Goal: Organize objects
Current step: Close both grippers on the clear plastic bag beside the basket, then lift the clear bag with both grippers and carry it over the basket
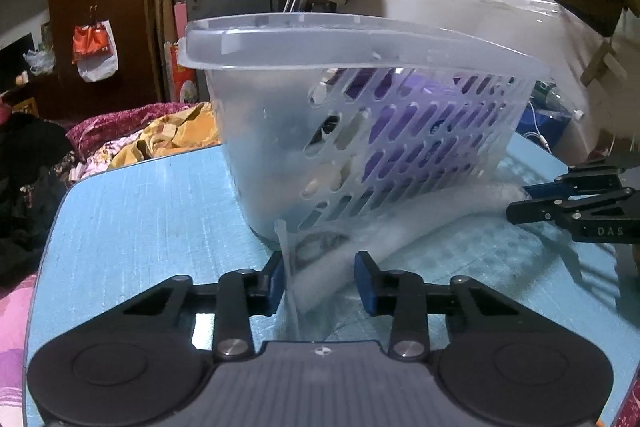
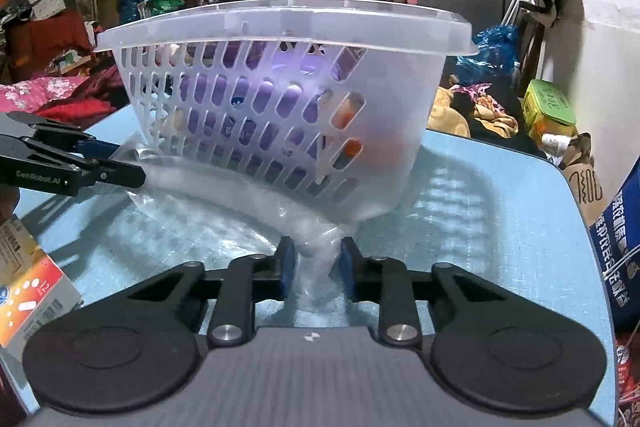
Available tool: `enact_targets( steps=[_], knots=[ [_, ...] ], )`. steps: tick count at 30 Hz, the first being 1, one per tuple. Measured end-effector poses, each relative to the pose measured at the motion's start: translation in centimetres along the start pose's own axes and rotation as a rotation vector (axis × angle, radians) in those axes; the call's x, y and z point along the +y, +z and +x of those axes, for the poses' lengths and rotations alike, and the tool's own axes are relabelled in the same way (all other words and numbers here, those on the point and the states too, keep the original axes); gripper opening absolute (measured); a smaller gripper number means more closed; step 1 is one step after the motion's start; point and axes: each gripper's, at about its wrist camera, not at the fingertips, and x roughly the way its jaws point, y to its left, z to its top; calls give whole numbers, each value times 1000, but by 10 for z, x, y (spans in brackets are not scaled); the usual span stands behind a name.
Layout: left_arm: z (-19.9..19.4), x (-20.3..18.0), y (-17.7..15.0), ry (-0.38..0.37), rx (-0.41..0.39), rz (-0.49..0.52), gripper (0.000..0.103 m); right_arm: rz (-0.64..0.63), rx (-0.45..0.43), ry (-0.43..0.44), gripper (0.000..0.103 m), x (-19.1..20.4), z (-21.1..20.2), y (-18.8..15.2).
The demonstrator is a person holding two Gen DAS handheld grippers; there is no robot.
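A translucent slotted plastic basket (image 1: 360,131) stands tilted on a blue table (image 1: 152,211), holding purple and other items; it also shows in the right wrist view (image 2: 280,99). A clear plastic bag (image 1: 400,227) lies under and beside the basket. My left gripper (image 1: 320,283) has the bag's end between its blue pads, with a gap left between them. My right gripper (image 2: 316,267) is shut on the other end of the bag (image 2: 312,259). Each gripper shows in the other's view: the right one (image 1: 576,207) and the left one (image 2: 72,163).
Bedding and clothes (image 1: 132,135) lie beyond the table's far left edge. A printed box (image 2: 32,287) sits at the table's left in the right wrist view. A green-lidded tub (image 2: 548,111) and bags (image 2: 492,47) stand to the right.
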Motion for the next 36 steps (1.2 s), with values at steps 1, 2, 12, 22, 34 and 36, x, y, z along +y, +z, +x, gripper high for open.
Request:
enact_targets(
  steps=[1, 2, 12, 22, 34, 36],
  knots=[
    [-2, 1, 0, 1, -6, 4, 36, -1, -3, -1, 23, 1, 0, 0],
    [-3, 1, 0, 5, -12, 5, 32, -3, -7, 0, 21, 2, -2, 0],
    [-31, -1, -7, -6, -110, 13, 25, -35, -69, 13, 14, 16, -25, -3],
    [-128, -39, 5, 10, -375, 77, 25, -73, -269, 15, 14, 33, -101, 2],
    [-154, -57, 102, 77, -529, 121, 25, -111, -499, -68, 14, 32, -155, 74],
    [-140, -54, 115, 87, -524, 106, 25, -109, -496, -89, 14, 28, -144, 88]
  ],
)
